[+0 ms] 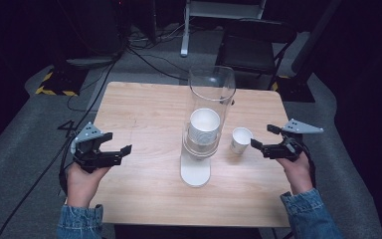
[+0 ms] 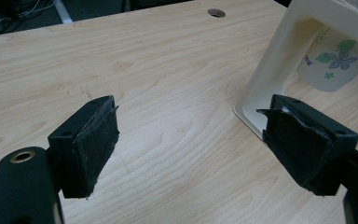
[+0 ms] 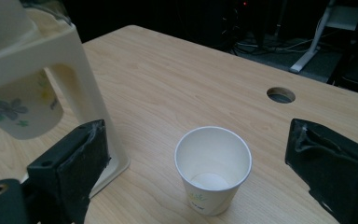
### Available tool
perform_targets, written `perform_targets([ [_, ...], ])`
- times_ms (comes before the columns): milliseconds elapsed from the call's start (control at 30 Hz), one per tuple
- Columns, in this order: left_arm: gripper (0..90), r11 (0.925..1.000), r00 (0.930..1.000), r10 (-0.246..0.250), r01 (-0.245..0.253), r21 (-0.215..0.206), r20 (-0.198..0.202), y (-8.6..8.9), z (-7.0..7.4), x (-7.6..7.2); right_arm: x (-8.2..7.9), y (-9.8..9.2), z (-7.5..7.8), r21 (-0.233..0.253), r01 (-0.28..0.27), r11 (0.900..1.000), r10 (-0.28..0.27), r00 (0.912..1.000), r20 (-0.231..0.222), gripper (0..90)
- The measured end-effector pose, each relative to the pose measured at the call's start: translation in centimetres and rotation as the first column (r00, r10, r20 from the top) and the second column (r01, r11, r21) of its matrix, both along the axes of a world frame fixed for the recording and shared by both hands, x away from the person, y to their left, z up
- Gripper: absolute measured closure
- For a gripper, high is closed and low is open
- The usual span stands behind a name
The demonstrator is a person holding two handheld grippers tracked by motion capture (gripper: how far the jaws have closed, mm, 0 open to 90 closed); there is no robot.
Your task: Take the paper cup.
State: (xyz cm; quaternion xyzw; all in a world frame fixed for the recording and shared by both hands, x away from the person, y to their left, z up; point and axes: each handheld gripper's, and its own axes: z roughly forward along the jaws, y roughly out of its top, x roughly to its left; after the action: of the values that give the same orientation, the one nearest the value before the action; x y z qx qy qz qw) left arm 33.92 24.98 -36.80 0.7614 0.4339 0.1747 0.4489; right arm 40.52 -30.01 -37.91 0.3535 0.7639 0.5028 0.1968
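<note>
White paper cup stands upright on the wooden table, at 3 o'clock of the cup dispenser. I hold my right gripper just beside it, jaws apart; my left gripper, at 9 o'clock, is likewise spread and empty.

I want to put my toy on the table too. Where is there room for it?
The biggest bare patch is the left half of the table, between the left gripper and the cup dispenser. The near edge in front of the dispenser is free too. It is crowded on the right, where the paper cup stands between the dispenser and the right gripper.
</note>
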Motion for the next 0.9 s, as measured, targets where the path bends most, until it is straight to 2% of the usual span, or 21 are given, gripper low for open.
perform_targets([
  [167,17.6,0.9998,0.9998,-0.017,0.017,0.013,-0.013,-0.5,-0.3,0.3,-1.3,-0.6,1.6,0.007,-0.007,1.000,0.007,1.0000,-0.006,8.2],
  [267,17.6,0.9996,0.9996,-0.024,0.025,0.017,-0.016,-0.7,-0.3,0.3,-1.8,-0.7,2.3,-0.023,-0.027,0.999,0.026,0.9993,-0.025,9.1],
  [367,17.6,0.9995,0.9995,-0.028,0.028,0.016,-0.017,-0.7,-0.3,0.3,-2.4,-0.7,2.7,-0.065,-0.028,0.997,0.027,0.9994,-0.024,9.5],
  [433,17.6,0.9994,0.9994,-0.030,0.030,0.019,-0.019,-0.7,-0.3,0.3,-2.7,-0.6,2.7,-0.089,-0.023,0.996,0.018,0.9984,-0.053,9.5],
  [567,17.6,0.9994,0.9994,-0.029,0.030,0.018,-0.018,-0.7,-0.4,0.3,-3.5,-0.4,2.5,-0.107,-0.031,0.994,0.022,0.9966,-0.079,9.6],
  [700,17.6,0.9997,0.9995,-0.023,0.023,0.012,-0.022,-0.6,-0.4,0.3,-4.4,-0.3,1.9,-0.129,-0.048,0.990,0.037,0.9956,-0.086,9.6],
  [833,17.4,0.9996,0.9995,-0.023,0.023,0.013,-0.019,-0.6,-0.5,0.3,-4.9,-0.6,1.5,-0.136,-0.041,0.990,0.032,0.9970,-0.070,9.5],
  [900,17.0,0.9995,0.9998,-0.013,0.014,0.027,-0.013,-0.7,-0.5,0.3,-4.9,-0.9,1.2,-0.137,-0.034,0.990,0.025,0.9974,-0.068,9.6],
])
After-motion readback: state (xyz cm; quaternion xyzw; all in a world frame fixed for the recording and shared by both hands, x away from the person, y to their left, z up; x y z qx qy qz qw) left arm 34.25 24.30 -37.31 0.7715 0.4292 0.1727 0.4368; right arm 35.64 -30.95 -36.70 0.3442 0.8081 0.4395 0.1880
